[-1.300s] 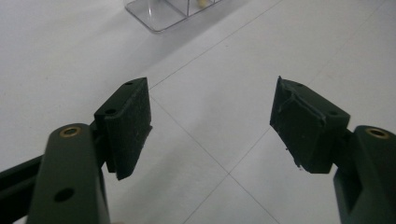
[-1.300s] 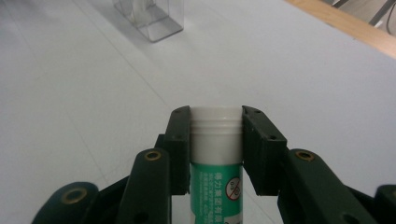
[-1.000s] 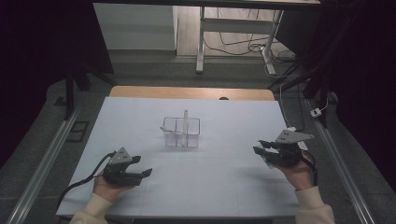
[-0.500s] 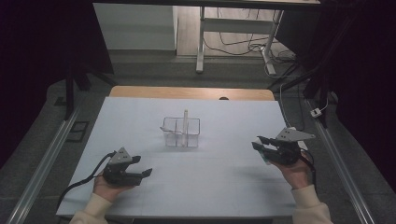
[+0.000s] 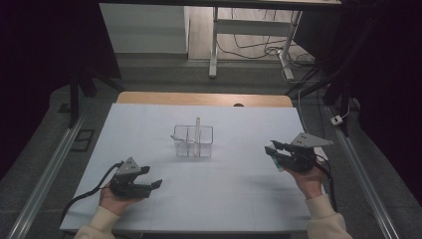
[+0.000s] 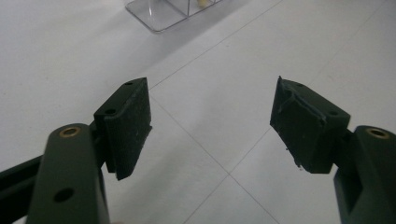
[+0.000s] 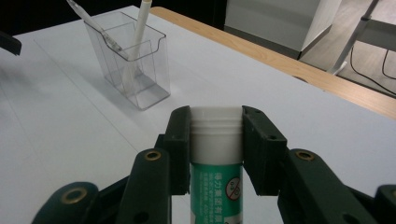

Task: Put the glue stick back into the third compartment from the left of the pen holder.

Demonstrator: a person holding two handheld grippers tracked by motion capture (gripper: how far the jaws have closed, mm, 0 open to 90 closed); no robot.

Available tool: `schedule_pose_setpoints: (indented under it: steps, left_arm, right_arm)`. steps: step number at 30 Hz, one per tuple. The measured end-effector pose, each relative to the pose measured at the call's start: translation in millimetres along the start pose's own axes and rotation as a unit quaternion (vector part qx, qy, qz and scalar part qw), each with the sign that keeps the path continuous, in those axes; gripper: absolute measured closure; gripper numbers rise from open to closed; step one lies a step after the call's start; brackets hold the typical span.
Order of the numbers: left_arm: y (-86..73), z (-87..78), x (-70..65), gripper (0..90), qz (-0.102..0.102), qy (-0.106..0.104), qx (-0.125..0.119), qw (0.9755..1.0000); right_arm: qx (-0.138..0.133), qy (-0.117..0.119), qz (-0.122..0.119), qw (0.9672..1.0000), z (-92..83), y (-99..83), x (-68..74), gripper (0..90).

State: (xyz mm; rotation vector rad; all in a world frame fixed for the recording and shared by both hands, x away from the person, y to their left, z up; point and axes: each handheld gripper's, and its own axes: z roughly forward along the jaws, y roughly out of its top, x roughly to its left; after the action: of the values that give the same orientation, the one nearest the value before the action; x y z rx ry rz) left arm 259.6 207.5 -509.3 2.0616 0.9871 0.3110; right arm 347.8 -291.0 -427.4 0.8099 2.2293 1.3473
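Two grippers over the counter (image 5: 149, 124): right gripper (image 7: 216, 135) is clamped on a glue stick (image 7: 215, 158) (green label). Left gripper (image 6: 212, 121) hangs wide open, gripping nothing, near the clear pen holder (image 5: 193, 141).

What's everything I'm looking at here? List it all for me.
Table: one, white top with a wooden far edge, centre of the high view.
Organizer: one, clear plastic with compartments, mid-table.
Pen: one, white, standing upright in the organizer.
Second stick-like item: one, clear or pale, leaning in the organizer; too thin to tell what it is.
Glue stick: one, white cap end and green label, clamped between the right gripper's jaws.
Cables: several, dark, on the floor beyond the table.
Left gripper: one, black, low over the table's near left, jaws apart and empty.
Right gripper: one, black, near right, closed on the glue stick.
Hands: two, pale sleeves, at the bottom edge.
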Motion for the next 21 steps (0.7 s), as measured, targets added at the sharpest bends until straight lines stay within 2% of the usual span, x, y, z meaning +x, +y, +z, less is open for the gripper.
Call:
schedule_pose_setpoints:
  steps: [16,21]
  left_arm:
    - [-0.1,0.0,0.2,28.9,0.001,0.000,0.000,1.0000]
    - [-0.2,0.2,0.1,28.9,0.000,0.000,0.001,1.0000]
  right_arm:
    - [-0.026,0.005,-0.001,0.9996,11.2,10.9,5.3,64.5]
    - [-0.027,0.006,-0.008,0.9996,14.1,14.5,7.6,64.5]
